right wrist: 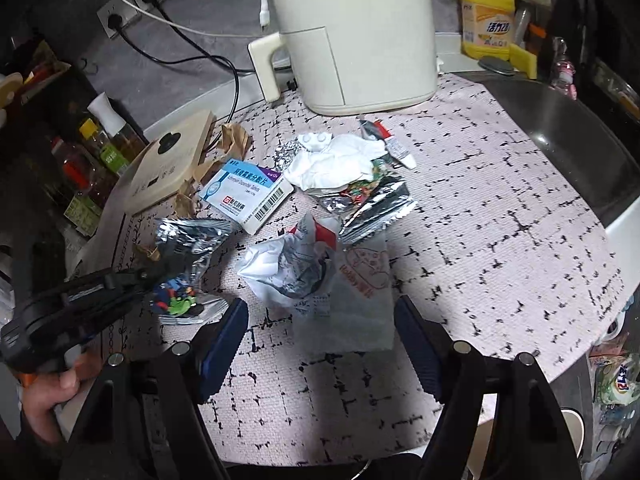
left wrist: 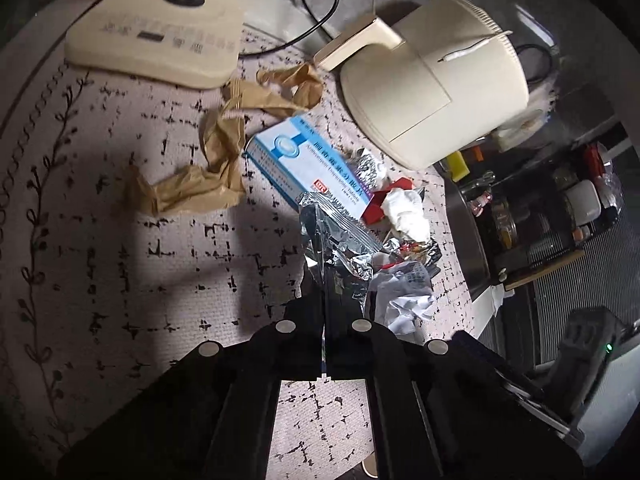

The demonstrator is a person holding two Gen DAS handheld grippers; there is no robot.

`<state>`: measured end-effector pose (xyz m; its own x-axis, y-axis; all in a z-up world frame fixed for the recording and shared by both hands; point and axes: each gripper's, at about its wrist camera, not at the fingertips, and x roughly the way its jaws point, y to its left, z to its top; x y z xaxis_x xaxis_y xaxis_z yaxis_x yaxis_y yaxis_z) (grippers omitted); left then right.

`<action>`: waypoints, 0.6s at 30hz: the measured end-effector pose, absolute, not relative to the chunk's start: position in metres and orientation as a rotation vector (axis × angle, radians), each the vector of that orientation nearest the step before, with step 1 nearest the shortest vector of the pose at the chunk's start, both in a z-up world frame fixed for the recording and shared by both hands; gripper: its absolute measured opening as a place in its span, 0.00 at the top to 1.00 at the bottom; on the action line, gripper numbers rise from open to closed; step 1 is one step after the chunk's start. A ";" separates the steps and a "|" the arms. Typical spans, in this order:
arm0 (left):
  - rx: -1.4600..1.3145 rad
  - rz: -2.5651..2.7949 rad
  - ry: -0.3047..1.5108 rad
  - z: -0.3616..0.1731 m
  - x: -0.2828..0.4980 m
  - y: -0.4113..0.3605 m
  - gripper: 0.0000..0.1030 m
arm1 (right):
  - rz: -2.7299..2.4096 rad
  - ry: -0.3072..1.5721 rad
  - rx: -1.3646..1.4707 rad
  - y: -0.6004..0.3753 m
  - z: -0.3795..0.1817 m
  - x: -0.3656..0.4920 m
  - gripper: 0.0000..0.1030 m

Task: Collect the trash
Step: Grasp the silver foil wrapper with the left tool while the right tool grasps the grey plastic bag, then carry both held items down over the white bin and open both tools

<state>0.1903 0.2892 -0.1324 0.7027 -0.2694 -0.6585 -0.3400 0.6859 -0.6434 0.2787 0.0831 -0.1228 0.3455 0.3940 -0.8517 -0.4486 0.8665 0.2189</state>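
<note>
Pinching a silver foil wrapper [left wrist: 332,236] between closed fingers, the left gripper [left wrist: 324,280] sits low over the patterned mat [left wrist: 120,240]; from the right wrist view that same wrapper [right wrist: 188,264] shows its printed cartoon side, at about 9 o'clock of the trash pile. The right gripper [right wrist: 320,320] is spread wide and holds nothing, its blue-padded fingers [right wrist: 224,344] flanking a translucent plastic bag [right wrist: 356,300] and a crumpled white paper [right wrist: 280,272] lying just ahead at 12 o'clock.

Open mat lies toward 3 o'clock of the right gripper, running out to the rounded table edge [right wrist: 580,344], and toward 9 o'clock of the left gripper in its own view. The dark sink [right wrist: 568,148] borders the mat at 2 o'clock.

Further out at 12 o'clock the pile goes on: a second foil packet [right wrist: 372,208], a white tissue [right wrist: 332,164], a blue and white medicine box [right wrist: 248,192] at 11 o'clock, and torn brown paper [left wrist: 224,148] beyond it. The cream air fryer [right wrist: 352,32] stands behind the pile, its handle pointing toward the cream appliance base [right wrist: 168,164] at 10 o'clock. Black and white cables [right wrist: 180,40] run to wall sockets behind. A yellow detergent bottle [right wrist: 486,16] stands at 1 o'clock; condiment bottles [right wrist: 100,140] crowd the left rim
</note>
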 end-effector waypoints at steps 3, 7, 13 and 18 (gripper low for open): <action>-0.812 0.065 0.796 -0.126 0.181 0.296 0.99 | 0.559 1.101 -0.061 0.095 -0.131 0.283 0.24; -0.802 0.100 0.779 -0.120 0.169 0.307 0.99 | 0.562 1.107 -0.081 0.109 -0.141 0.288 0.15; -0.751 0.138 0.756 -0.109 0.150 0.310 0.99 | 0.559 1.108 -0.090 0.119 -0.155 0.298 0.18; -0.731 0.160 0.748 -0.105 0.139 0.310 0.98 | 0.600 1.143 -0.070 0.124 -0.162 0.301 0.60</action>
